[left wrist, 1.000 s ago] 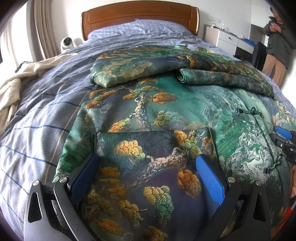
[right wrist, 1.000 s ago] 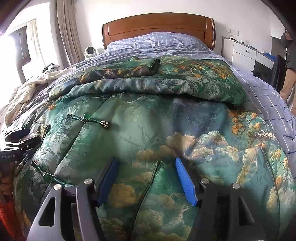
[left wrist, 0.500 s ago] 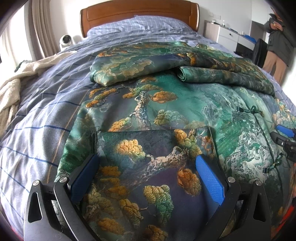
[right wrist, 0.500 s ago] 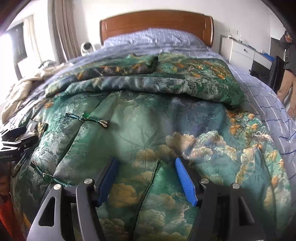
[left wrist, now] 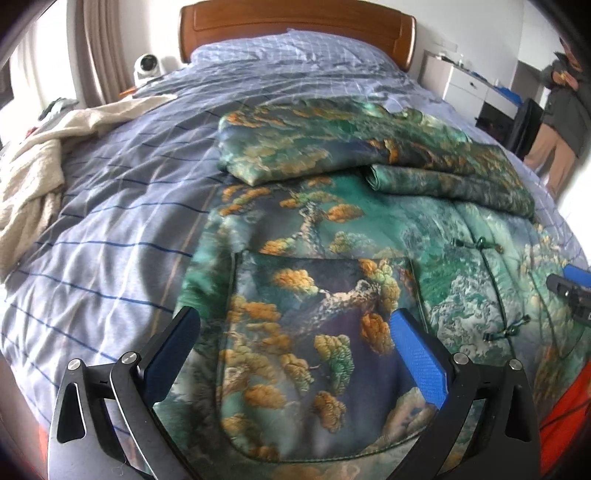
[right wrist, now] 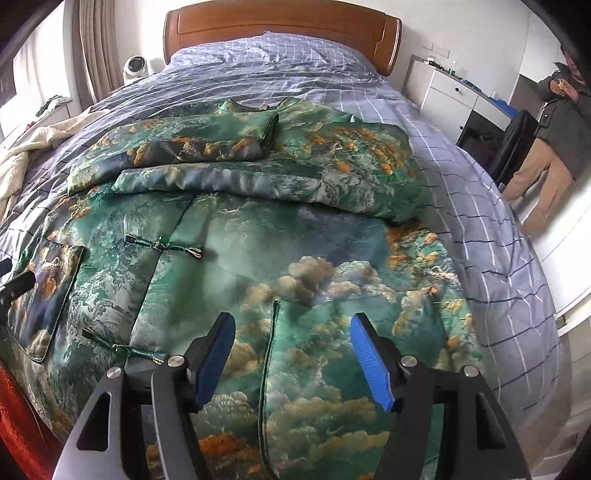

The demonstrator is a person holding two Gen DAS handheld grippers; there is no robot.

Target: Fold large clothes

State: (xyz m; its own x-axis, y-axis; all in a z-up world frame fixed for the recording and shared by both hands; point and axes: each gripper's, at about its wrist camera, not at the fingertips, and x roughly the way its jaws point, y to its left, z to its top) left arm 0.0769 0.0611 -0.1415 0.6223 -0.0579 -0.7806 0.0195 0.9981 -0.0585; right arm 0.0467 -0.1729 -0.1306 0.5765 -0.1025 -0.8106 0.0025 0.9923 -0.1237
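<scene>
A large green brocade jacket (left wrist: 332, 236) with orange trees and clouds lies spread on the bed, both sleeves folded across its chest (right wrist: 240, 147). It also fills the right wrist view (right wrist: 258, 258). My left gripper (left wrist: 295, 332) is open and empty above the jacket's patch pocket (left wrist: 314, 332) near the hem. My right gripper (right wrist: 291, 339) is open and empty above the other pocket's edge (right wrist: 269, 350). Each gripper's tip shows at the edge of the other's view.
The bed (left wrist: 110, 229) has a blue checked cover and a wooden headboard (right wrist: 280, 22). A cream blanket (left wrist: 33, 177) lies at the left edge. A white cabinet (right wrist: 450, 92) and a standing person (right wrist: 546, 140) are at the right.
Both grippers have pulled back and risen, so more of the jacket and bed shows. The jacket has not moved and both grippers stay open.
</scene>
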